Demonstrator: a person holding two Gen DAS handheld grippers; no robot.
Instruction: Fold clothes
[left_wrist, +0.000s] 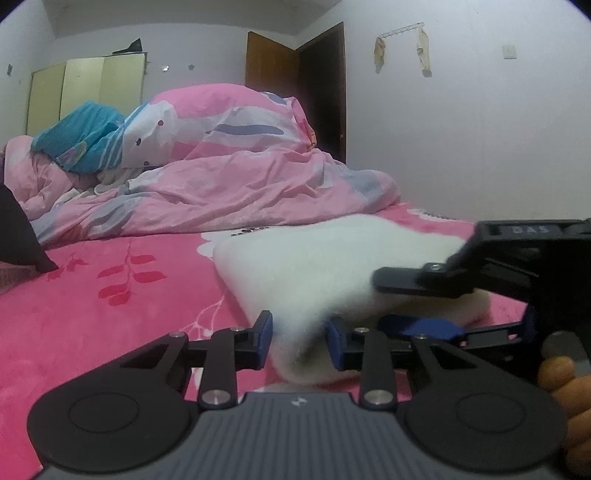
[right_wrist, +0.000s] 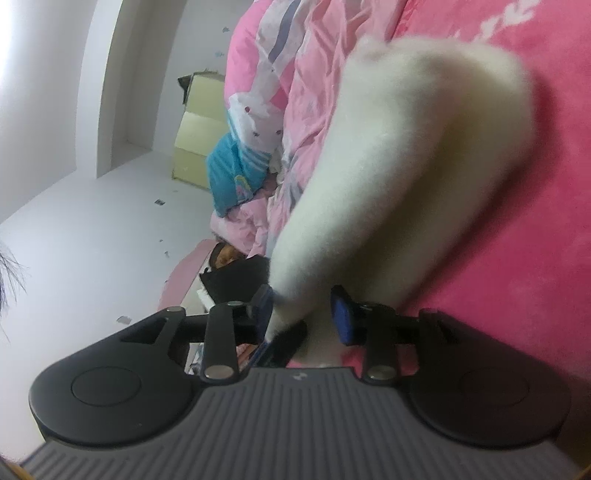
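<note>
A fluffy white garment (left_wrist: 314, 258) lies folded on the pink bed sheet (left_wrist: 92, 314). In the left wrist view my left gripper (left_wrist: 299, 341) has its blue pads against both sides of the garment's near folded edge, shut on it. My right gripper (left_wrist: 382, 302) reaches in from the right, one finger above the garment and one below its edge. The right wrist view is rolled sideways. There the white garment (right_wrist: 406, 147) narrows to a point between the pads of my right gripper (right_wrist: 303, 314), which press on it.
A crumpled pink quilt (left_wrist: 240, 166) and a blue pillow (left_wrist: 85, 136) are heaped at the back of the bed. A dark object (left_wrist: 18, 236) sits at the left edge. A person's fingers (left_wrist: 561, 376) hold the right gripper. Behind the bed stand a brown door (left_wrist: 321, 92) and a wardrobe (left_wrist: 85, 92).
</note>
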